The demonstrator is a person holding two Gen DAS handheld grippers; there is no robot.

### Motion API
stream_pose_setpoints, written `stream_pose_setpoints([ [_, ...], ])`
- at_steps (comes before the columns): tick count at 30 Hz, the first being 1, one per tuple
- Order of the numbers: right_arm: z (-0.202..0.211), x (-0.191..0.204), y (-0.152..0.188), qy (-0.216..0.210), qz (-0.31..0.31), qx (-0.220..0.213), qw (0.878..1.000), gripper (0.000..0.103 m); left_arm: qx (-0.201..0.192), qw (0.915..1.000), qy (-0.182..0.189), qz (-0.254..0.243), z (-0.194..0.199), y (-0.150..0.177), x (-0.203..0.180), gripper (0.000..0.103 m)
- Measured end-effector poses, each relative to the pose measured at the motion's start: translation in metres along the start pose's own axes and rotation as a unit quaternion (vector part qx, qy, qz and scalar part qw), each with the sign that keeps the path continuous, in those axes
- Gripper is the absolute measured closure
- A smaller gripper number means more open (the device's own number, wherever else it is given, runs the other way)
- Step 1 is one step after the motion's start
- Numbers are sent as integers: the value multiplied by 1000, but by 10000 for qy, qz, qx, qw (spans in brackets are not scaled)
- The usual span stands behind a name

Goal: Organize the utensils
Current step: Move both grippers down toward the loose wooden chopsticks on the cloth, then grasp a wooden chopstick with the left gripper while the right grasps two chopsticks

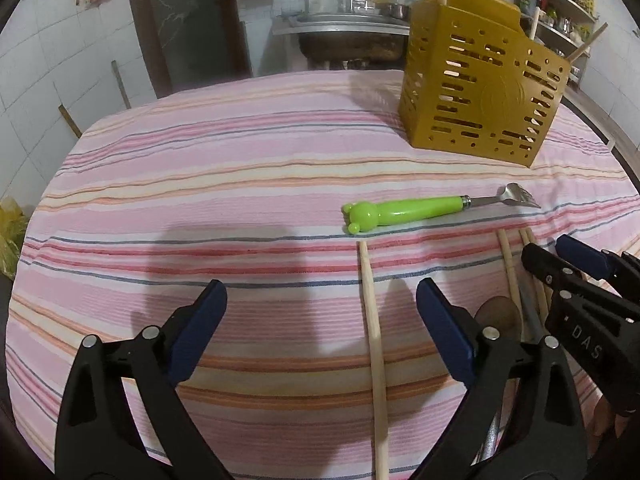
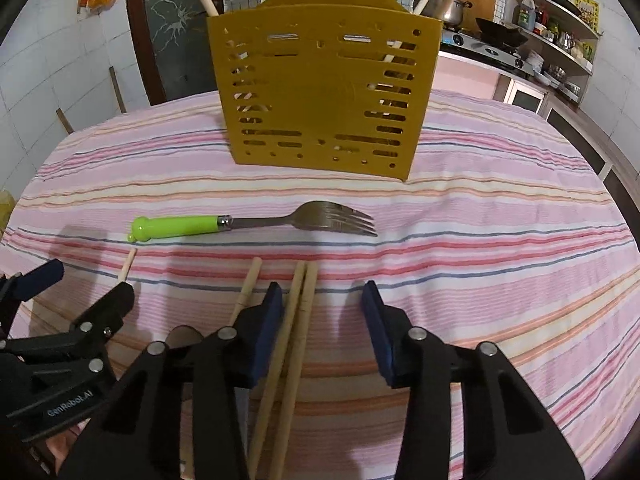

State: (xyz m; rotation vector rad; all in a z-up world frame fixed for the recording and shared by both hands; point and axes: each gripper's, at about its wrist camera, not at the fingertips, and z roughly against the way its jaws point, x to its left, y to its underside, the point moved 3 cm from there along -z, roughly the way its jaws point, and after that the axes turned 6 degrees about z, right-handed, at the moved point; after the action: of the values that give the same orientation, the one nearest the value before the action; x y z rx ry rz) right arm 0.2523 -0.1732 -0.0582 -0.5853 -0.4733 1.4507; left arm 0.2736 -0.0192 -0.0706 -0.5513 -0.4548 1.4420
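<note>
Now both my grippers, left (image 1: 322, 308) and right (image 2: 322, 304), hover with jaws spread, holding nothing. Chopsticks (image 2: 294, 344) lie between my right fingers on the striped cloth (image 2: 500, 248); the fork (image 2: 256, 222) lies beyond, before the holder (image 2: 324, 96). I judge the sticks light, stiff and prone to roll, best pinched mid-length. Kitchen shelves and stove stand behind

Home kitchen: stove (image 2: 486, 50), sink (image 1: 348, 36).
</note>
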Motion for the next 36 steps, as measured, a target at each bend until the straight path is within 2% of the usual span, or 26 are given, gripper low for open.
stream_pose_setpoints([
  [3,5,-2,-3,-58,-99,-13,9999,61,26,10000,-1,5,-2,0,0,12],
  [6,0,2,-2,-70,-91,149,9998,61,109,9999,22,-1,-7,1,-1,18],
  [10,-7,5,4,15,-108,217,9997,65,133,9999,36,-44,-8,3,-3,21],
  [11,-6,7,4,9,-106,190,9998,70,136,9999,34,-40,-9,3,-3,23],
  [14,-8,6,3,-49,-181,155,9997,80,167,9998,56,14,-11,1,-5,36],
  [16,-10,6,2,-88,-232,141,9996,84,209,9997,110,33,-12,-2,-6,51],
  [17,-10,6,1,-101,-246,139,9995,86,242,9996,137,52,-13,-4,-7,55],
  [18,-10,5,0,-130,-272,147,9994,87,270,9995,167,71,-13,-6,-6,61],
  [25,-15,-3,-7,-294,-483,213,9982,90,530,9979,260,280,-22,-18,-3,87],
  [29,-16,-4,-9,-354,-534,173,9978,90,479,9983,237,234,-23,-19,-6,96],
  [36,-8,-8,-9,-468,-634,-112,9968,91,299,9984,327,360,-12,-15,-5,99],
])
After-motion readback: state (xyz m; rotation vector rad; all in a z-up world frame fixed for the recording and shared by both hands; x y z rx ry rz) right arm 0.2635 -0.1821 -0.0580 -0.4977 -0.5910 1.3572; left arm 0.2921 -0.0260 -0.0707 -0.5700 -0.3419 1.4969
